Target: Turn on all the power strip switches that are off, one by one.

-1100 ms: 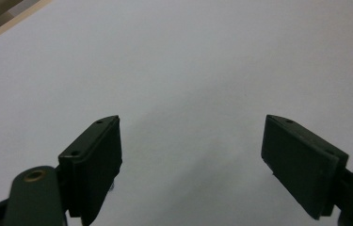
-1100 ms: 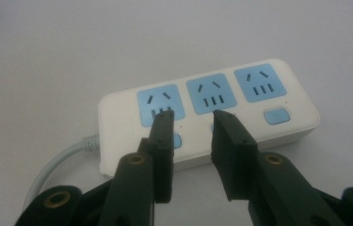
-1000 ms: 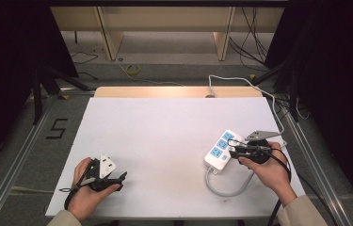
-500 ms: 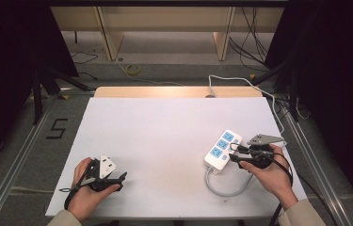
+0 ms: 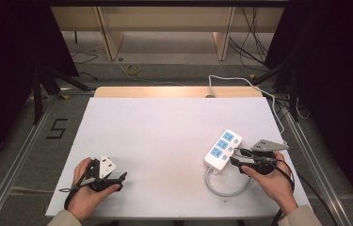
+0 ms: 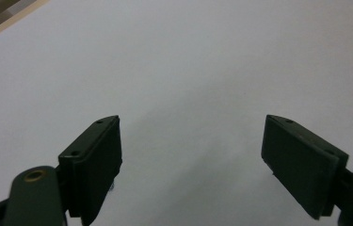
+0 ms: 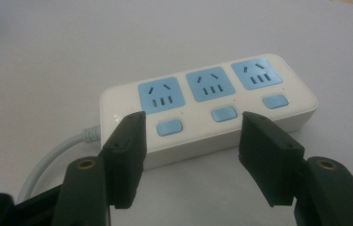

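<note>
Power strip [image 5: 223, 149] (white, three blue sockets) lies on the table's [image 5: 164, 127] right side, its cord [image 5: 221, 188] looping toward the person. Right gripper [image 5: 236, 157] sits just beside it, jaws just opened wide, nothing between. Left gripper [image 5: 120, 179] is spread, empty.

The power strip [image 7: 212, 110] is white, with three light-blue socket faces and three small light-blue buttons beside them; its cable [image 5: 223, 189] is pale grey-white. The worktop [image 5: 164, 132] is plain white with a light wooden edge at the far side. Both the left gripper [image 5: 110, 178] and right gripper [image 5: 240, 156] are black; the right carries a grey plate.
</note>
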